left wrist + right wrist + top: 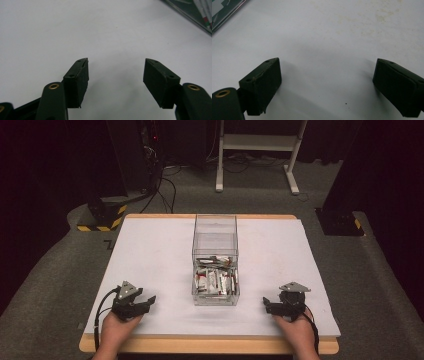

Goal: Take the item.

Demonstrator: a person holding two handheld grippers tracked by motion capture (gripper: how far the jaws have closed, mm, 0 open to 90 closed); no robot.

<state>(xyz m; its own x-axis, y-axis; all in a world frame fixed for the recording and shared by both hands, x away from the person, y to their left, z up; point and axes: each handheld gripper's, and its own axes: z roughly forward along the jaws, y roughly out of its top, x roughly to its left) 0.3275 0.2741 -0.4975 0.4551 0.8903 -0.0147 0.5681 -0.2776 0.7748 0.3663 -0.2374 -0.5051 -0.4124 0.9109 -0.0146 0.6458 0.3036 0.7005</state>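
Observation:
A clear plastic box [215, 249] stands in the middle of the white table cover, holding several small white and red packets [215, 281] in its near half. My left gripper [148, 302] rests near the front left of the table, open, with nothing between its fingers [77, 80]. My right gripper [266, 304] rests near the front right, open and empty too, its fingers [263, 82] spread wide over bare white cover. A corner of the box [197, 15] shows at the top right of the left gripper view, and an edge of the box [224, 11] at the top left of the right gripper view.
The white cover [150, 250] lies over a wooden table whose edge [200, 345] runs along the front. Beyond the table are grey carpet, black cables [165, 190], a white frame stand [255, 150] and a black post base [340, 220].

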